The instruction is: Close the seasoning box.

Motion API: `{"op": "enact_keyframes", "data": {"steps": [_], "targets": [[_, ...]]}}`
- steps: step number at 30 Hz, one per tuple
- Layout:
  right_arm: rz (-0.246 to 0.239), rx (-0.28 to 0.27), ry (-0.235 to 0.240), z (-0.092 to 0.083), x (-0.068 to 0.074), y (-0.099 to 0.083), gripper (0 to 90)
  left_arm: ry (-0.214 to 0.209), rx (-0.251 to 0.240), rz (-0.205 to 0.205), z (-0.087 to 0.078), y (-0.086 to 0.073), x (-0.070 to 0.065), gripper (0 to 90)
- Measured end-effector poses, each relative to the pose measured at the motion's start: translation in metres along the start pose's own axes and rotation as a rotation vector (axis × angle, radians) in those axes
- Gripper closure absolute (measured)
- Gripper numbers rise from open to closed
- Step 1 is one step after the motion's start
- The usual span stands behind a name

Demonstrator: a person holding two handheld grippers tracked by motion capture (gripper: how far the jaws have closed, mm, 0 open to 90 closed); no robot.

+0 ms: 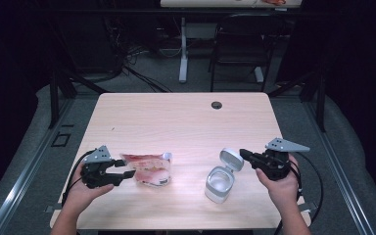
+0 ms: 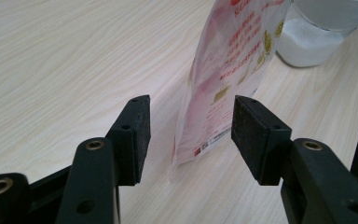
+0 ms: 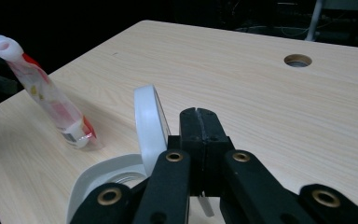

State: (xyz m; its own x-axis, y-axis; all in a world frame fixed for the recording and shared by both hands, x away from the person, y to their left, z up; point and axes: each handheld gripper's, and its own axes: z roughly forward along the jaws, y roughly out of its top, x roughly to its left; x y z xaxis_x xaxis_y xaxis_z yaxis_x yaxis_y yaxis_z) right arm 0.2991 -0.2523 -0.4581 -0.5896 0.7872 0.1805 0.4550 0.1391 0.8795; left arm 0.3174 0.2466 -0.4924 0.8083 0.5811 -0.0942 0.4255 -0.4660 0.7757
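Right gripper (image 1: 245,153), jaws pressed shut on nothing, touches my white jar's raised lid (image 1: 231,160) near-right, left gripper (image 1: 125,174) gapes around the pouch (image 1: 149,169); pushing might tip the jar (image 1: 220,184).

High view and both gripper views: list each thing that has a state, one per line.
Container: upright, flip lid open.
Refill pouch: on the table, sealed or not cannot be told.
Left gripper: jaws open either side of the pouch's edge.
Right gripper: jaws shut, beside the lid.
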Motion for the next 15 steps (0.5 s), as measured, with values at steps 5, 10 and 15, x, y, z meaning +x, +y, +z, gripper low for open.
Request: {"op": "enact_keyframes", "data": {"steps": [5, 10, 15], "targets": [[-0.01, 0.006, 0.019, 0.0, 0.007, -0.004, 90.0, 0.003, 0.002, 0.0, 0.0, 0.0, 0.0, 47.5], [-0.002, 0.006, 0.046, 0.001, 0.013, -0.012, 90.0, 0.003, 0.0, -0.001, 0.0, 0.0, 0.0, 47.5], [0.006, 0.011, 0.068, 0.003, 0.016, -0.021, 90.0, 0.0, 0.003, 0.006, 0.002, 0.0, -0.001, 47.5]]}}
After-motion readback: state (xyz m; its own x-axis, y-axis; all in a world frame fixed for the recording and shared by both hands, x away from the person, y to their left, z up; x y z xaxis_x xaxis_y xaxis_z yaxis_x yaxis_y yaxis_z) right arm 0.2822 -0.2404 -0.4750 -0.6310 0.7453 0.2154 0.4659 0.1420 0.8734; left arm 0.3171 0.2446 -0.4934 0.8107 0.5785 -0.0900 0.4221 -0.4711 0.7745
